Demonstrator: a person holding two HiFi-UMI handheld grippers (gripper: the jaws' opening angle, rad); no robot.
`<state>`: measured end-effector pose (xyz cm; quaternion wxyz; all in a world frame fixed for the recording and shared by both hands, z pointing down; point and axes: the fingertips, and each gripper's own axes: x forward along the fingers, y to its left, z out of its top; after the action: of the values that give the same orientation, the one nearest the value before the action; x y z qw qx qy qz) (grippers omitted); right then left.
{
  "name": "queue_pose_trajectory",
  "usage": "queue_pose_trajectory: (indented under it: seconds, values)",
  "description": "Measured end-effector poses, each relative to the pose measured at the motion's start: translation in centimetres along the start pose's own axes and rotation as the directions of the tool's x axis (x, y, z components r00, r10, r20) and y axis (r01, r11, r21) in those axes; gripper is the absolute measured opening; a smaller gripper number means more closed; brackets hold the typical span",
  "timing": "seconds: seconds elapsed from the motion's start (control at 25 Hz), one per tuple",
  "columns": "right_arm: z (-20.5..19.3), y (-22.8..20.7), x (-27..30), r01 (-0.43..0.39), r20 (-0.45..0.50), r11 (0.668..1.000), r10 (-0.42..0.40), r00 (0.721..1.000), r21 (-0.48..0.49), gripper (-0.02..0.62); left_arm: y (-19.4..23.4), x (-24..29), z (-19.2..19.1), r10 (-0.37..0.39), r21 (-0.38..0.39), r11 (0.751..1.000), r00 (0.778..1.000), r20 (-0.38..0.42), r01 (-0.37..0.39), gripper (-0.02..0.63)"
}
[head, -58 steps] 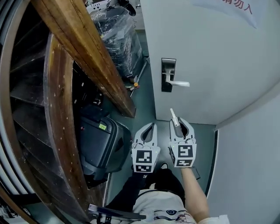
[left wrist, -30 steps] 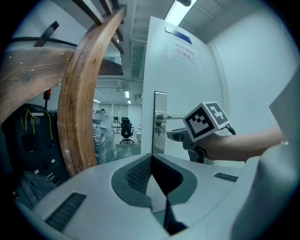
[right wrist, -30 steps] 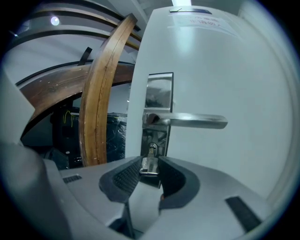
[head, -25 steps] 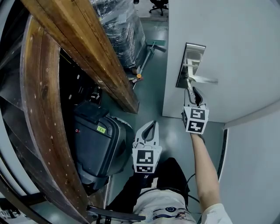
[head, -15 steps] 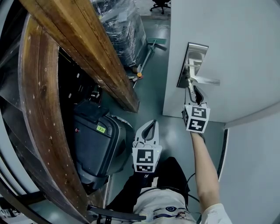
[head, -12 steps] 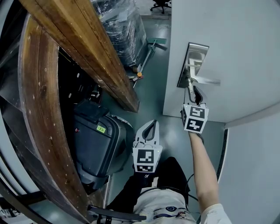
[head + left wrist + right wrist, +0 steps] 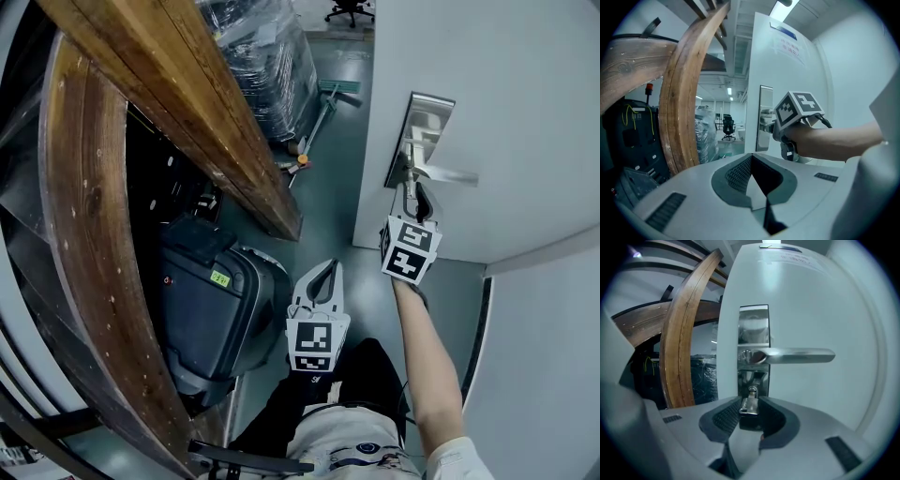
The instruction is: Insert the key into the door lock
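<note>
White door [image 7: 497, 112] up close, my right gripper [image 7: 750, 414] clamped on the key [image 7: 750, 404], tip at the keyhole [image 7: 752, 391], bottom edge of the lock plate [image 7: 753, 329], left gripper [image 7: 328, 272] closed on nothing, down low

Silver key [image 7: 749, 404], tip @ door lock [image 7: 753, 326]

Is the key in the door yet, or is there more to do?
Nearly. Done: the right gripper has the key pinched and raised to the lock plate, under the lever handle. In hand: the key's tip sits at the keyhole; how deep it is, I cannot tell. Left: pushing it fully in. The left gripper hangs low, shut and empty.
</note>
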<state>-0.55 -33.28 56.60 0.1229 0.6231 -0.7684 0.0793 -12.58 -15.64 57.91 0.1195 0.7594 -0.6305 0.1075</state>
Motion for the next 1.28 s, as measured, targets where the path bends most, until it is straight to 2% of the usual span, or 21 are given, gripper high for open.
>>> queue_pose_trajectory:
  seconds: [0.6, 0.8, 1.04, 1.28]
  values:
    - [0.8, -0.1, 2.7, 0.02, 0.035, 1.0, -0.02, 0.999, -0.015, 0.118, 1.0, 0.4, -0.7, 0.021, 0.002, 1.0, 1.0, -0.009, -0.021, 0.005]
    - [0.8, 0.1, 2.2, -0.026, 0.036, 0.998, 0.028, 0.999, -0.051, 0.118, 0.9, 0.0, -0.6, 0.03, 0.0, 1.0, 0.999, -0.017, -0.03, 0.005]
    - [0.6, 0.2, -3.9, -0.065, 0.051, 0.995, 0.069, 0.996, -0.08, 0.118, -0.3, -1.2, 2.1, 0.023, -0.003, 1.0, 1.0, -0.006, -0.023, 0.005]
    - [6.1, -0.3, -13.6, -0.105, 0.119, 0.99, 0.115, 0.986, -0.089, 0.118, -3.1, -3.5, 8.3, -0.004, -0.01, 1.0, 1.0, 0.022, 0.005, 0.005]
